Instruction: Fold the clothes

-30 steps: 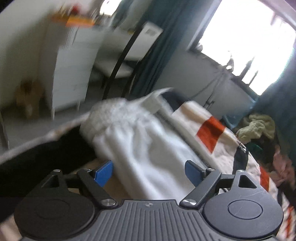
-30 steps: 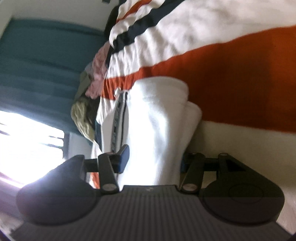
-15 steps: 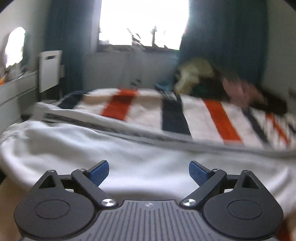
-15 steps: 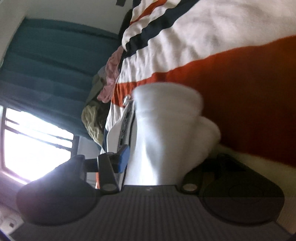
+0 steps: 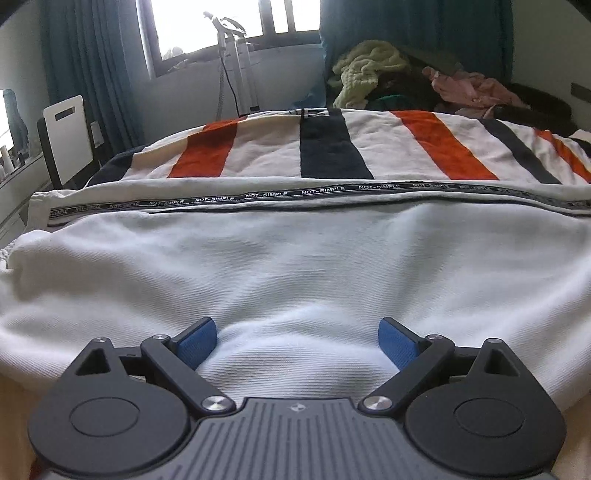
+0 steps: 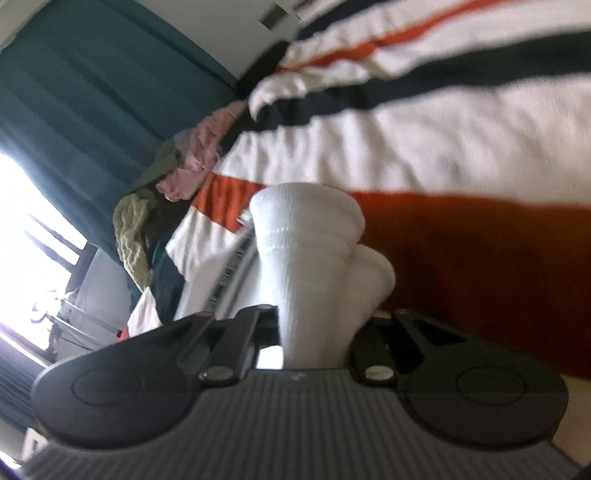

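1. Across the near part of the bed, a white garment lies spread out in the left wrist view, its wide body running from the left edge to the right edge.
2. Along its far edge runs a dark band of trim printed with the repeated words NOT-SIMPLE.
3. Beyond the garment, the striped blanket covers the bed in white, orange and navy bands.
4. At the far right of the bed sits a heap of clothes: a pale yellow-green knit, pink fabric and dark items.
5. Behind the bed stand teal curtains on either side of a bright window.
6. The left gripper hangs low over the near edge of the white garment with its jaws spread wide; its blue pads flank a raised swell of cloth without pinching it.
7. The right gripper is clenched on a bunched end of the white garment; its jaws have just been closing, with the cloth between them. The picture is blurred here.
8. In the right wrist view, the gathered cloth stands up out of the jaws as rounded folds, with the orange stripe of the blanket behind it.
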`<state>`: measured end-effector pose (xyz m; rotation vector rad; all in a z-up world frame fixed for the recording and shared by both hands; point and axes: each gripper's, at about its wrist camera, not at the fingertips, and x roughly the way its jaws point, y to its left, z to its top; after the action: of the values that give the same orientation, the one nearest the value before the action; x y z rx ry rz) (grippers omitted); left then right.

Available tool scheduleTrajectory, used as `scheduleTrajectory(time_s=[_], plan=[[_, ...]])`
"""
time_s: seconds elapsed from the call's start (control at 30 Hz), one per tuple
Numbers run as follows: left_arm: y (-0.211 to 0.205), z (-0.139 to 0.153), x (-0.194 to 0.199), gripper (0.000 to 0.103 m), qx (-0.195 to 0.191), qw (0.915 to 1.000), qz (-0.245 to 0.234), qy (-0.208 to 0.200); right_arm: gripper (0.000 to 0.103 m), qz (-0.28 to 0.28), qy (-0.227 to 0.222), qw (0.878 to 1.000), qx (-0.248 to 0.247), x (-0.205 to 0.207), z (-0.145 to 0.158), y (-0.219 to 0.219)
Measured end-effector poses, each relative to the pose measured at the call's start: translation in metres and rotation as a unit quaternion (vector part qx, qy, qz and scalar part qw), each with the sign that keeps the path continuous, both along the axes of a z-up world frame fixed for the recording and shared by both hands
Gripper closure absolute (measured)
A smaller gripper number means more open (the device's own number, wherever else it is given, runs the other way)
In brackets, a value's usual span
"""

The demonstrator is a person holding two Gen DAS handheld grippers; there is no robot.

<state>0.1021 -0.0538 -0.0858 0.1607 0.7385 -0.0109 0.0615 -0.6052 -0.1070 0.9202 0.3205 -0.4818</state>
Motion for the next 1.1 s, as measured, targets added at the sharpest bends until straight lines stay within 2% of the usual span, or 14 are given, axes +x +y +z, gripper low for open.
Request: scheduleTrajectory(time_s=[0.13, 0.23, 0.3, 0.47, 0.63, 0.7, 0.77, 0.9, 1.0, 1.1], plan=[[0.002, 0.005, 0.0, 0.007, -0.01, 0.9999, -0.003, 0.006, 0.091, 0.027, -0.015, 0.994, -0.102, 0.006, 0.045, 0.039], [0.006, 0.009, 0.0, 0.006, -0.024, 0.9997, -0.006, 0.009, 0.091, 0.058, -0.034, 0.98, -0.188, 0.011, 0.082, 0.076], [0.01, 0.013, -0.002, 0.006, -0.035, 0.9993, -0.007, 0.007, 0.091, 0.079, -0.044, 0.965, -0.247, 0.016, 0.101, 0.107], [0.022, 0.031, -0.008, 0.006, -0.061, 0.998, -0.003, -0.017, 0.091, 0.133, -0.067, 0.912, -0.381, 0.013, 0.128, 0.21], [0.047, 0.051, -0.013, 0.006, -0.083, 0.9941, 0.033, -0.061, 0.091, 0.208, -0.06, 0.842, -0.495, 0.017, 0.104, 0.319], [0.055, 0.055, -0.014, 0.004, -0.067, 0.9929, 0.053, -0.084, 0.091, 0.256, -0.047, 0.822, -0.506, 0.021, 0.082, 0.354], [0.061, 0.056, -0.011, 0.004, -0.057, 0.9923, 0.065, -0.088, 0.091, 0.311, -0.026, 0.8, -0.513, 0.027, 0.056, 0.385], [0.072, 0.05, -0.001, 0.004, -0.092, 0.9915, 0.074, -0.056, 0.091, 0.43, 0.038, 0.741, -0.514, 0.033, -0.005, 0.431], [0.077, 0.046, 0.002, 0.004, -0.127, 0.9886, 0.068, -0.042, 0.089, 0.42, 0.038, 0.726, -0.544, 0.03, -0.009, 0.439], [0.079, 0.045, 0.002, 0.004, -0.159, 0.9844, 0.057, -0.05, 0.088, 0.424, 0.035, 0.744, -0.515, 0.033, -0.001, 0.425]])
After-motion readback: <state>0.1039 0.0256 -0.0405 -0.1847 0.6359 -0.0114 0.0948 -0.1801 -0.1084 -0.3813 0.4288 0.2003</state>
